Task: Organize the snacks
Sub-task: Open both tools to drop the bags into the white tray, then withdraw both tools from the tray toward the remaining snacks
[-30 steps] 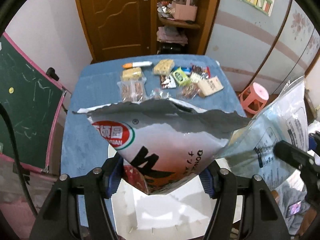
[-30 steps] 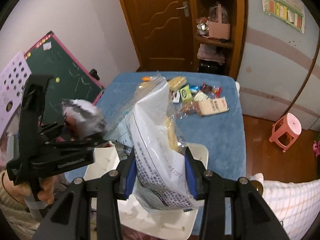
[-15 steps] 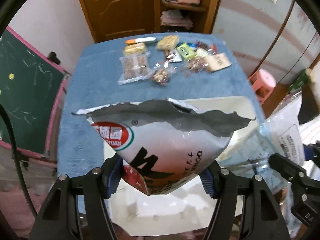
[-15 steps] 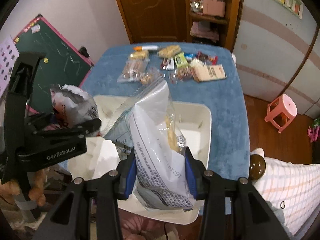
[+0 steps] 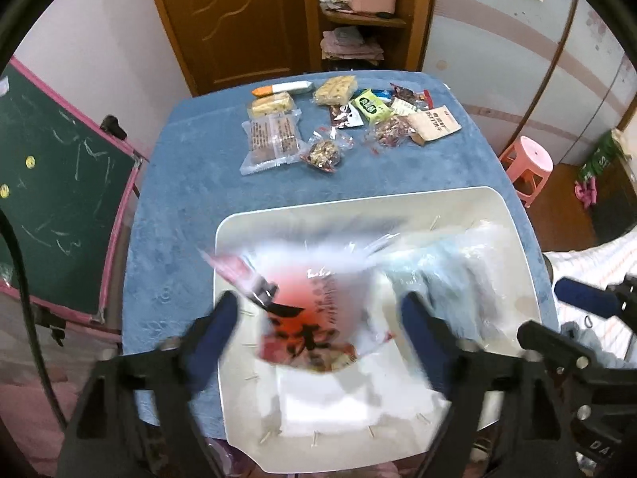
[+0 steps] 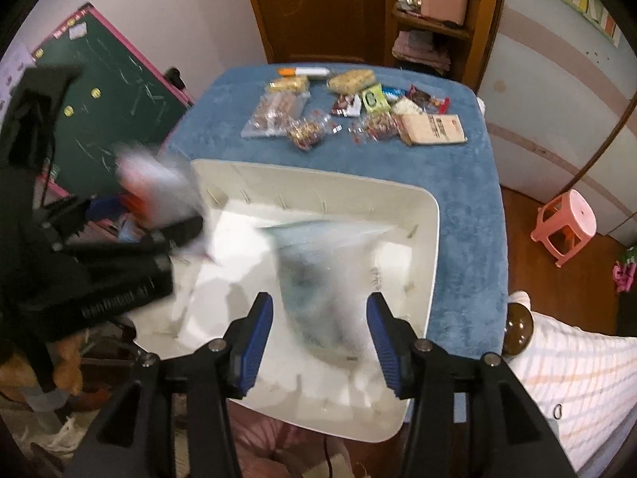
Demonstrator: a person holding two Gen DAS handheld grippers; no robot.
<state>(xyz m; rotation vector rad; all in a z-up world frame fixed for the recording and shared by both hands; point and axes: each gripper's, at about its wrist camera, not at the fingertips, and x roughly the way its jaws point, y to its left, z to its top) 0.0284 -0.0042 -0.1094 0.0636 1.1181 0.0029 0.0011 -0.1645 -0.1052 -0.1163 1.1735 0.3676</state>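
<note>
Left wrist view: the left gripper (image 5: 316, 318) points down over the white rectangular plastic bin (image 5: 513, 239), which stands on the blue-covered table (image 5: 179, 207) at its near edge. Its blue-padded fingers (image 5: 217, 326) are spreading wide. The red-and-white foil snack bag (image 5: 306, 318) is between them, blurred, clear of both pads, inside the bin. Beside it to the right lies the clear printed plastic bag (image 5: 442, 271). A cluster of small wrapped snacks (image 5: 338, 119) sits along the table's far edge.

Right wrist view: the right gripper (image 6: 320, 330) hangs over the same bin (image 6: 432, 247). Its blue fingers (image 6: 384, 338) are spreading apart; the clear bag (image 6: 322, 275), blurred, is between them in the bin, not pinched. The left gripper (image 6: 159, 215) shows blurred at the bin's left rim, with the red-and-white bag (image 6: 153, 183).
</note>
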